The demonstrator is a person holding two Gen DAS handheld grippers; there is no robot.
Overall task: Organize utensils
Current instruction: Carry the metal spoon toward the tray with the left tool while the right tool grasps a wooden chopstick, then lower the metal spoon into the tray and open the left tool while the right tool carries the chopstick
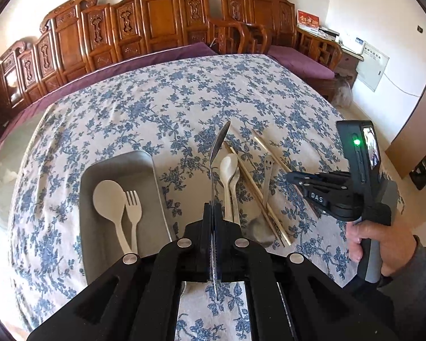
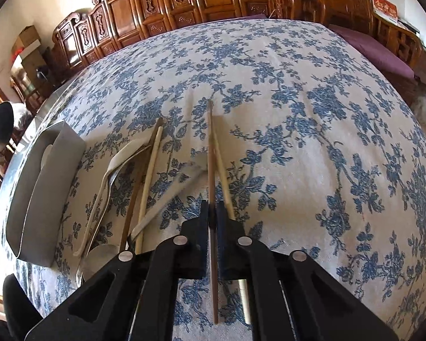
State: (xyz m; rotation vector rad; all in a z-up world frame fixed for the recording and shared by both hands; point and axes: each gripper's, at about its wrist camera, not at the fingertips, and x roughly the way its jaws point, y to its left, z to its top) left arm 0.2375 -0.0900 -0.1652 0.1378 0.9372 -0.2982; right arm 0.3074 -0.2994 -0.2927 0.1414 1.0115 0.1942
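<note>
Closest in the left view, left gripper (image 1: 213,213) pressed together on a metal spoon (image 1: 217,153), handle pinched edge-on between the fingers, bowl raised above the tablecloth (image 1: 156,108). Just left of it, a grey tray (image 1: 156,176) holding a pale spoon (image 1: 108,201) and pale fork (image 1: 133,207) side by side. Just right, a white spoon (image 1: 227,170) lying on the cloth with a second metal spoon partly under it, then chopsticks (image 1: 258,193) and a smiley-faced utensil (image 1: 267,170). Further right, right gripper (image 1: 294,177) held in a hand (image 1: 377,244). In the right view, right gripper (image 2: 212,210) clamped on a dark chopstick (image 2: 211,153), with a lighter chopstick (image 2: 223,176) crossing just beside it. Beyond the table, carved wooden benches (image 1: 144,28) along the wall.
</note>
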